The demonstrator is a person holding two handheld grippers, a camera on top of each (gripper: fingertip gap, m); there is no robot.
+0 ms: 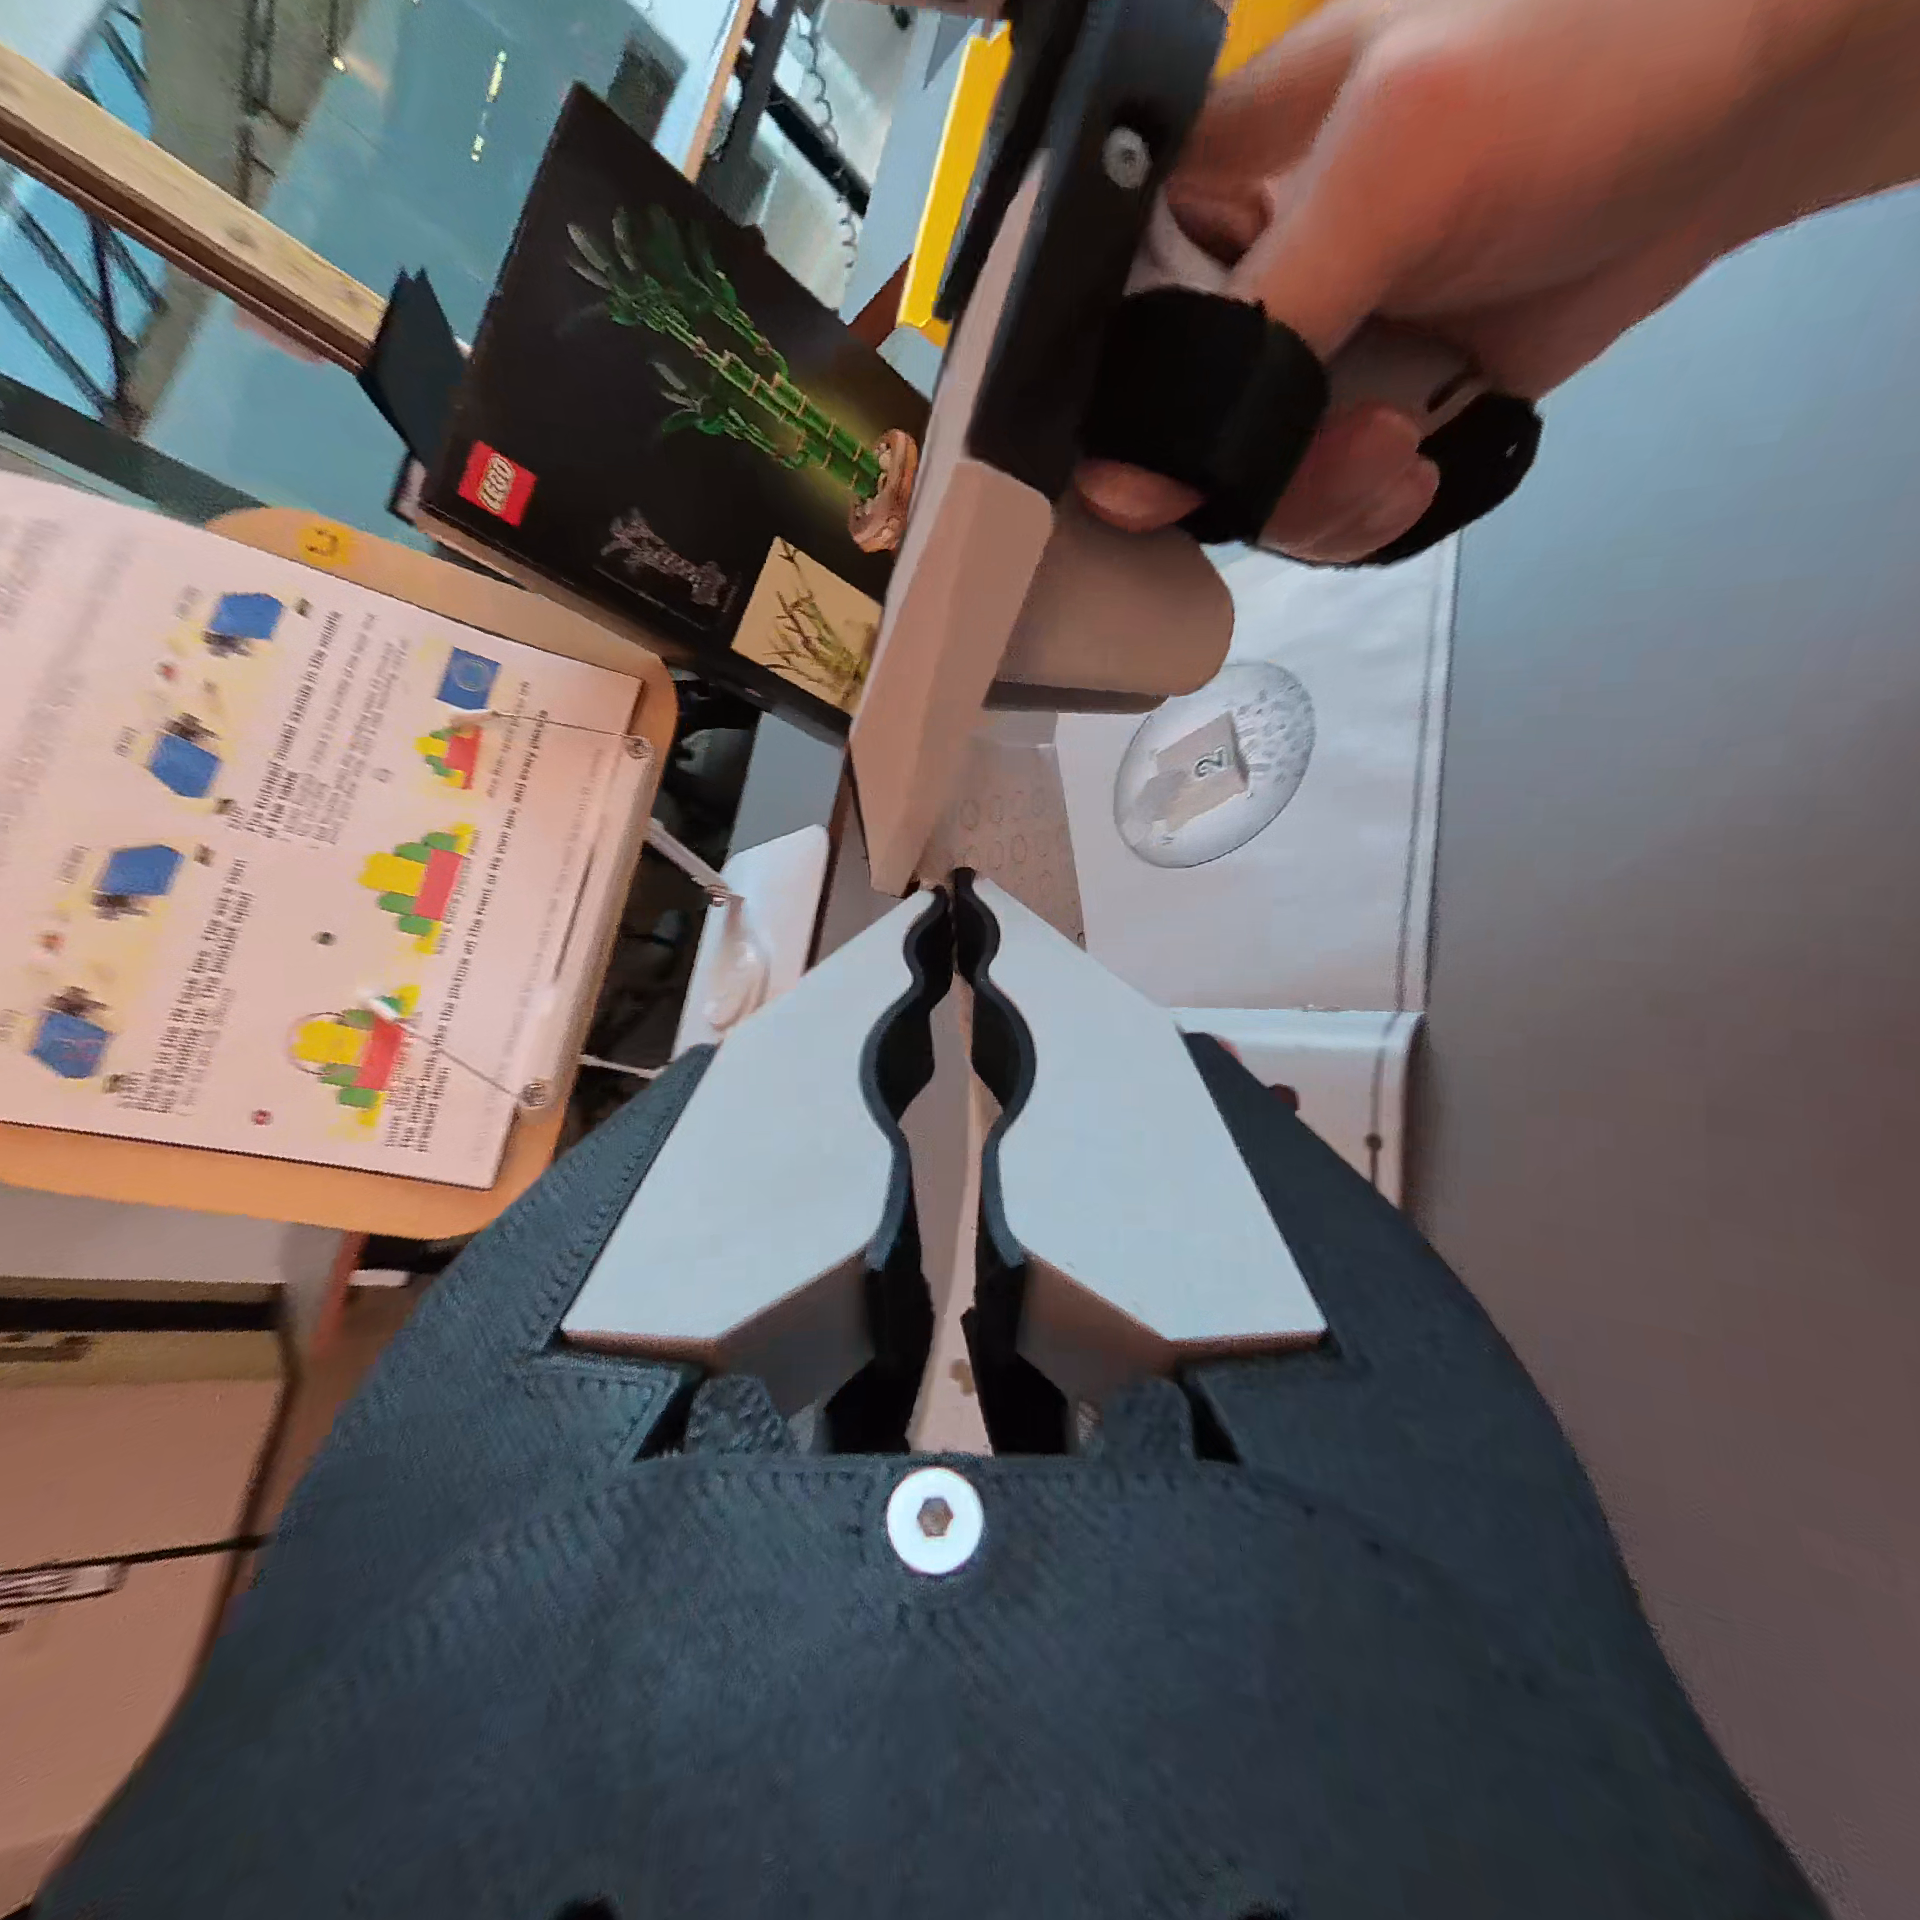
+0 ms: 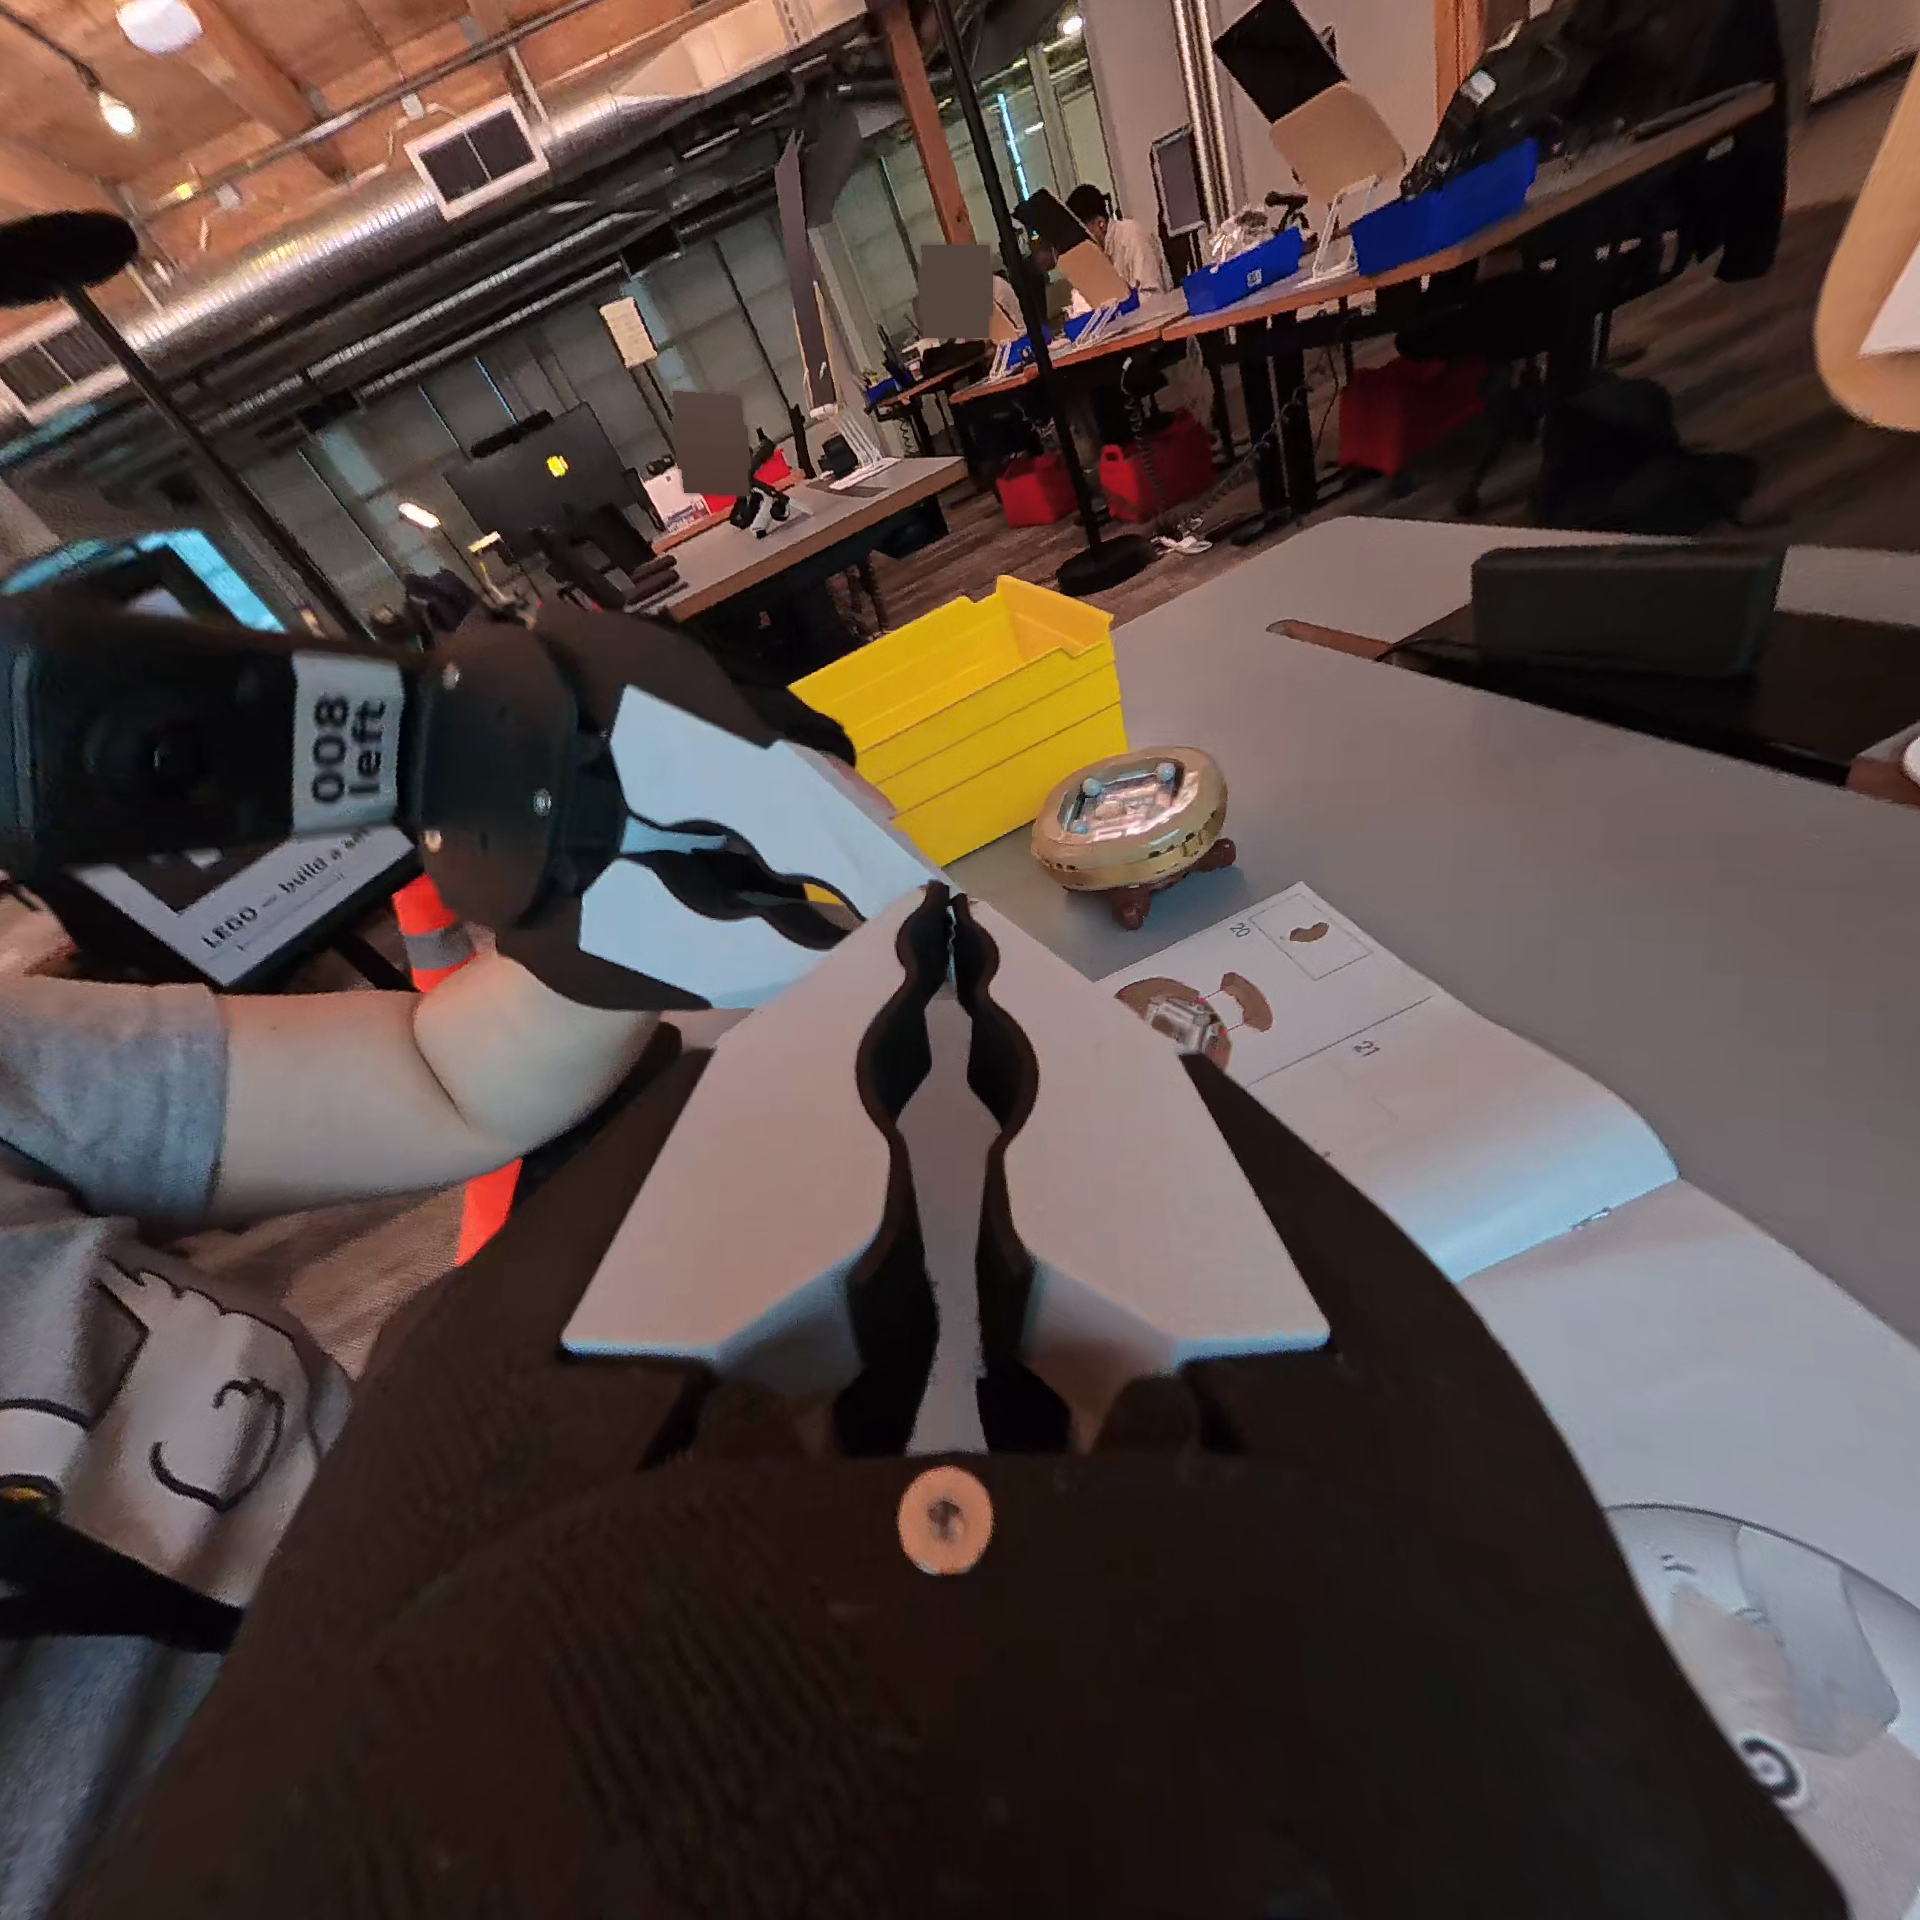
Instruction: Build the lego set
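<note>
My left gripper is shut, pads touching at the tips, with nothing visible between them. My right gripper is also shut and shows nothing in it. The two grippers meet tip to tip above the table's near edge; the right gripper comes down from above in the left wrist view, and the left gripper comes in from the left in the right wrist view. A round tan lego pot on a dark brown stand sits on the grey table, beyond the right gripper. The open instruction booklet lies beside it.
A yellow bin stands behind the pot. The black lego box leans at the back. A clipboard with a picture sheet stands at the left. A white numbered parts bag lies on the table, also in the right wrist view. My two grippers' fingertips are within a few centimetres of each other. Both grippers' tips are roughly 25 cm from the round tan lego pot.
</note>
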